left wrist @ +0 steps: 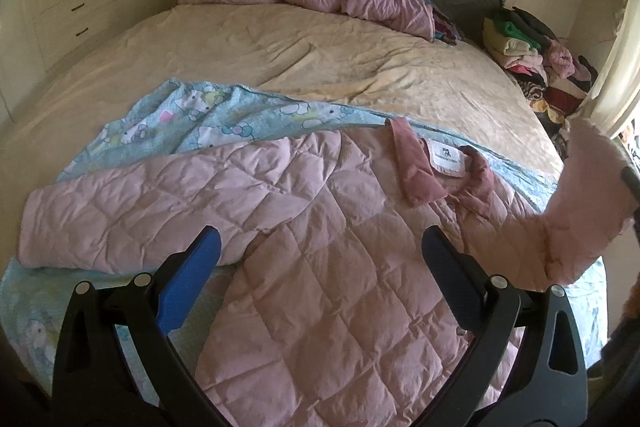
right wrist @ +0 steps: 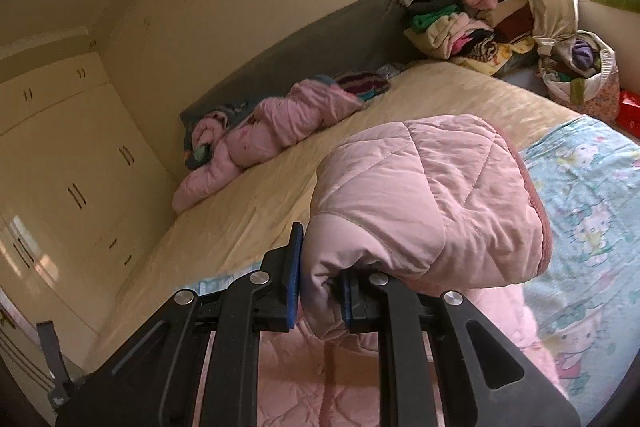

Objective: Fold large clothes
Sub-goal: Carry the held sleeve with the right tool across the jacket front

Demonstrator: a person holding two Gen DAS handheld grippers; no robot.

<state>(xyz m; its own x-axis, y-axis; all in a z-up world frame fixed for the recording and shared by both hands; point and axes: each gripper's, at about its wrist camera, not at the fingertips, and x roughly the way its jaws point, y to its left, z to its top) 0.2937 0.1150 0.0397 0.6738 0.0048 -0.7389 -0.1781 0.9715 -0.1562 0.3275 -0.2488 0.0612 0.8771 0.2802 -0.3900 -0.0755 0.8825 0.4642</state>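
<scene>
- My left gripper (left wrist: 320, 259) stands wide open, its blue pads (left wrist: 188, 283) spread apart with nothing between them; they hover just above the pink quilted jacket (left wrist: 312, 227)
- The jacket lies flat ahead of and under the left fingers, on a light blue cartoon-print sheet (left wrist: 224, 119) spread over the cream bedcover (left wrist: 320, 47)
- Past the left fingertips sits the jacket's darker pink collar (left wrist: 424, 167) with a white label (left wrist: 448, 157) inside it
- One sleeve (left wrist: 132, 203) lies folded across, out to the left of my left finger, its cuff end resting on the blue sheet
- The other sleeve (left wrist: 580, 211) rises off the bed to the right of my right finger in the left view, lifted toward the frame edge
- My right gripper (right wrist: 320, 283) is closed on that sleeve (right wrist: 424, 195): the fabric is pinched between the two pads, and the cuff bulges up and forward over the fingertips
- Beyond the right fingers, a bundled pink garment (right wrist: 272, 131) lies at the head of the bed against a grey headboard (right wrist: 304, 47)
- Far ahead and to the right of the right fingers, a pile of mixed clothes (right wrist: 468, 27) sits beside the bed
- To the left of both grippers stands a cream wardrobe (right wrist: 60, 167) with dark handles
</scene>
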